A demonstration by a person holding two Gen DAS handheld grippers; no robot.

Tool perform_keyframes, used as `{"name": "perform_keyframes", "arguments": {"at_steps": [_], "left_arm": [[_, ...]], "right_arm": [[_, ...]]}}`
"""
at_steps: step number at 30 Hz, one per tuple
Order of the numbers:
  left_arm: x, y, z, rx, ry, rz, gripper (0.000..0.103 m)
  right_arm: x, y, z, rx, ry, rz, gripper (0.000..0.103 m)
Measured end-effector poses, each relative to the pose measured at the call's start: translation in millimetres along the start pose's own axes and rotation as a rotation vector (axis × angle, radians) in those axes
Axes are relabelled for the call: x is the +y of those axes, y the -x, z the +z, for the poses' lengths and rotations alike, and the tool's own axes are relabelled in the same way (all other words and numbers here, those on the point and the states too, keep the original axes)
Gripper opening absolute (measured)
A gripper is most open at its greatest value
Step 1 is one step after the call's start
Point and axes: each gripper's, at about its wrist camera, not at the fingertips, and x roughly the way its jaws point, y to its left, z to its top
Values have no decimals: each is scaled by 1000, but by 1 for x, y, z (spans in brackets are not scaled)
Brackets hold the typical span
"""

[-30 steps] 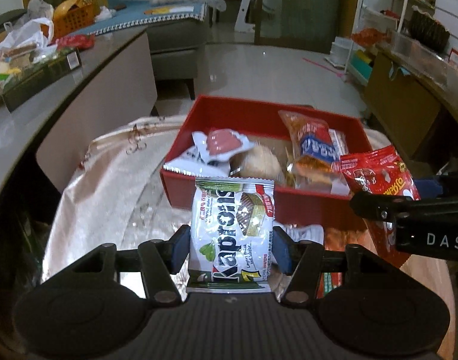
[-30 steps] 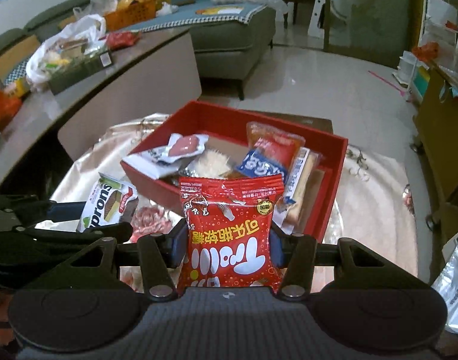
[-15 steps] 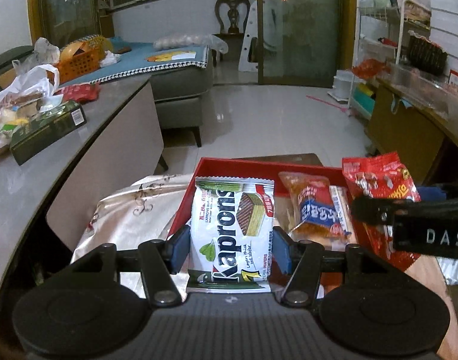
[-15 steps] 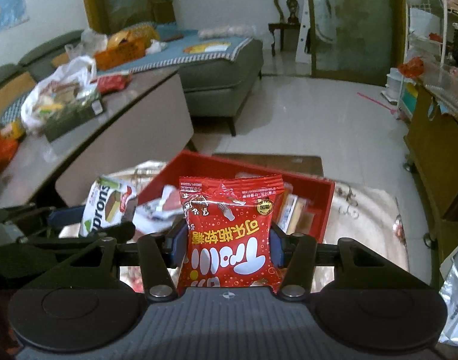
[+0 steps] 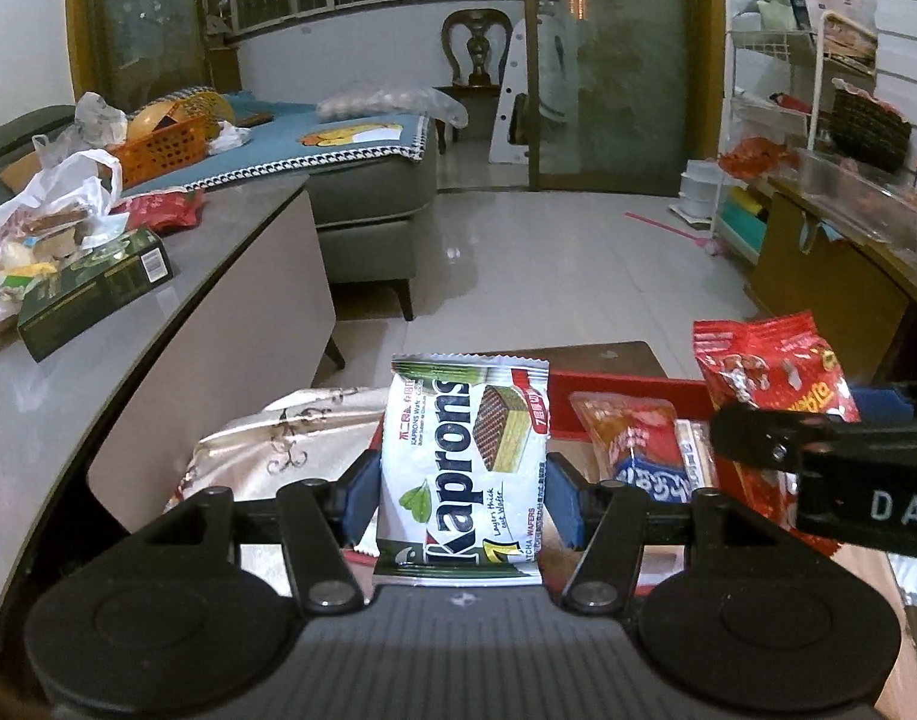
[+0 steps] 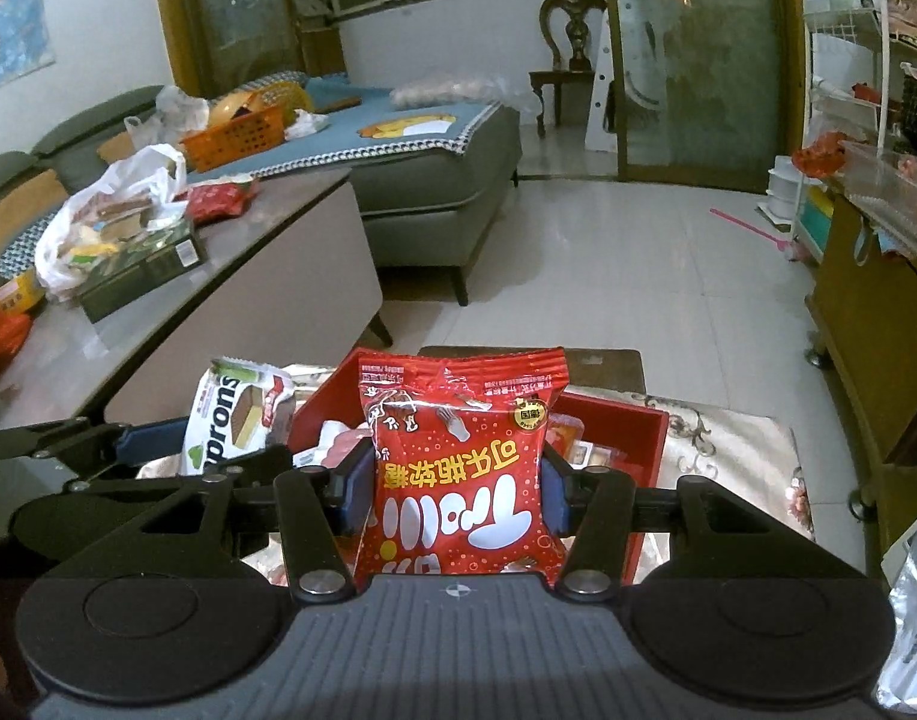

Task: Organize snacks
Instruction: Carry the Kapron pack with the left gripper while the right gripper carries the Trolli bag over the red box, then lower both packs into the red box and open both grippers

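Note:
My left gripper (image 5: 461, 489) is shut on a white and green Kaprons wafer packet (image 5: 464, 462), held upright in front of the red tray (image 5: 626, 393). My right gripper (image 6: 458, 495) is shut on a red candy bag (image 6: 458, 468), also upright, over the near side of the red tray (image 6: 656, 438). The tray holds several snack packets, such as an orange and blue one (image 5: 638, 444). The red bag (image 5: 770, 372) and the right gripper show at the right of the left wrist view. The Kaprons packet (image 6: 236, 414) shows at the left of the right wrist view.
The tray stands on a low table with a patterned cloth (image 5: 266, 450). A grey counter (image 5: 116, 324) at the left carries a green box (image 5: 92, 288) and a plastic bag of food (image 6: 116, 210). A wooden cabinet (image 6: 866, 312) stands at the right. A sofa (image 6: 410, 168) lies beyond.
Both grippers have lifted and tilted up with their packets still held. The tray has dropped lower in both views and more of the room shows.

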Motion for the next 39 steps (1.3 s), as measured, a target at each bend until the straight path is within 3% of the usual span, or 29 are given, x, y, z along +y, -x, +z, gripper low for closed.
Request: {"name": "perform_keyframes", "arguments": {"at_steps": [39], "left_arm": [[-12,-58,26,13,4,49,50]], "right_arm": [[-21,-43,19,16,-21,-28,61]]}}
